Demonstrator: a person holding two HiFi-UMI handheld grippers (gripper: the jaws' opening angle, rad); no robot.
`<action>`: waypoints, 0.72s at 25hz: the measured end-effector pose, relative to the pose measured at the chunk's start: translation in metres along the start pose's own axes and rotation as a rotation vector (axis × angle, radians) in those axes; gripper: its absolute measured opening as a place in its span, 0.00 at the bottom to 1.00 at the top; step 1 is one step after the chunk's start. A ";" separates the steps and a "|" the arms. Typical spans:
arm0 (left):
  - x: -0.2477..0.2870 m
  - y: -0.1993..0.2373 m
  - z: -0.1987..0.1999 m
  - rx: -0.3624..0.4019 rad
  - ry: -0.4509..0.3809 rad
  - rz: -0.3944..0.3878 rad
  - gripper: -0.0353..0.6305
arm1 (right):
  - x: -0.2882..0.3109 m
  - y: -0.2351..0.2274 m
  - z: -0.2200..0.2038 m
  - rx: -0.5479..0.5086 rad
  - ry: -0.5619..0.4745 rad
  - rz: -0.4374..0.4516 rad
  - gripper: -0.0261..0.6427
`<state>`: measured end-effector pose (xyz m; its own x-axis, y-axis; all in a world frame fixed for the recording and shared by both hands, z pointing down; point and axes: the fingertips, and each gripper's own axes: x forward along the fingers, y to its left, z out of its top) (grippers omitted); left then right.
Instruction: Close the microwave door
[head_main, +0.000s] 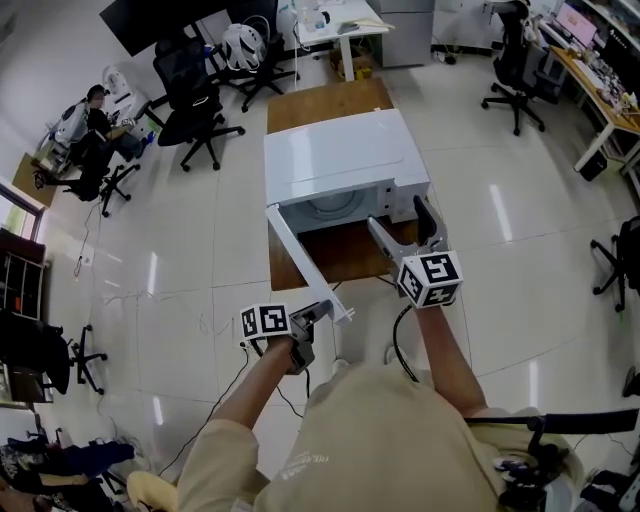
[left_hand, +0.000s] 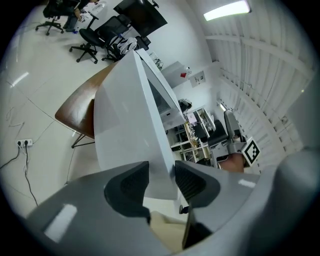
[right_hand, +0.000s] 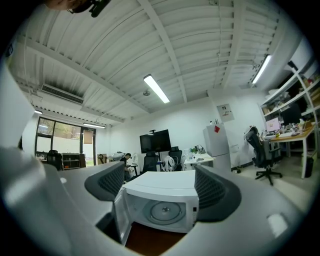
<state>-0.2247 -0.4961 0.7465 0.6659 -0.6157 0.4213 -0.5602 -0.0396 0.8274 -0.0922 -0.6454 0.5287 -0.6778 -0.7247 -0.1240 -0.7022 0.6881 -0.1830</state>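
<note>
A white microwave (head_main: 340, 160) stands on a brown table (head_main: 330, 105) with its door (head_main: 300, 260) swung out towards me. My left gripper (head_main: 322, 312) is shut on the door's free outer edge. In the left gripper view the door (left_hand: 135, 125) runs edge-on between the dark pads (left_hand: 127, 187) of that gripper (left_hand: 161, 182). My right gripper (head_main: 405, 228) hovers in front of the microwave's right side, open and holding nothing. Past its tips (right_hand: 160, 185) in the right gripper view are the microwave (right_hand: 165, 197), its turntable and the open door (right_hand: 120, 212).
Black office chairs (head_main: 195, 95) stand on the tiled floor behind and left of the table. A person (head_main: 95, 120) sits at the far left. A desk (head_main: 600, 80) with chairs is at the right. Cables (head_main: 120, 300) trail over the floor to my left.
</note>
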 end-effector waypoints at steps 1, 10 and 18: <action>0.009 -0.005 0.001 -0.012 -0.006 -0.003 0.30 | -0.004 -0.005 0.002 0.002 0.001 -0.005 0.68; 0.063 -0.029 0.029 -0.187 -0.144 0.014 0.29 | -0.022 -0.023 0.015 -0.026 0.014 -0.087 0.68; 0.110 -0.042 0.065 -0.361 -0.233 0.050 0.28 | -0.041 -0.042 0.036 -0.035 0.003 -0.155 0.67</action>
<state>-0.1598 -0.6129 0.7338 0.4900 -0.7729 0.4033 -0.3528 0.2472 0.9025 -0.0270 -0.6452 0.5059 -0.5616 -0.8221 -0.0937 -0.8055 0.5691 -0.1651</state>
